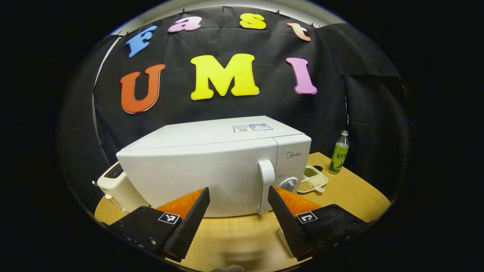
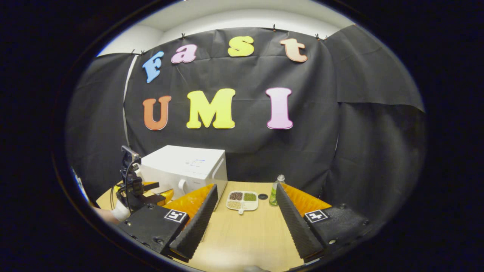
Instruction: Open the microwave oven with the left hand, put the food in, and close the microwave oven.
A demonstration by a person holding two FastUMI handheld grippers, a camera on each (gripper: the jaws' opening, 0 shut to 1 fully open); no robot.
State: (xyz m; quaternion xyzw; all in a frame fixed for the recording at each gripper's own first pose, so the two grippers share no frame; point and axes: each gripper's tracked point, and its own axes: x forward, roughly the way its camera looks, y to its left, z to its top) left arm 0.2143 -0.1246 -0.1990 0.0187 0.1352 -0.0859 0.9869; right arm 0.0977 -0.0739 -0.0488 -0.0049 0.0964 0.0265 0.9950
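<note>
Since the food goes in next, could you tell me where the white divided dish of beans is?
In the right gripper view, the white divided dish of beans sits on the wooden table, between the white microwave oven and the green-labelled bottle.

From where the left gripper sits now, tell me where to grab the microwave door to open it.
Grip the upright handle at the door's right edge on the microwave, coming straight from the front. It stands proud of the door, and the open left gripper could probably straddle it.

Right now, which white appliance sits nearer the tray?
The microwave: the tray lies just off its dial end, while the toaster is beyond its far end.
</note>
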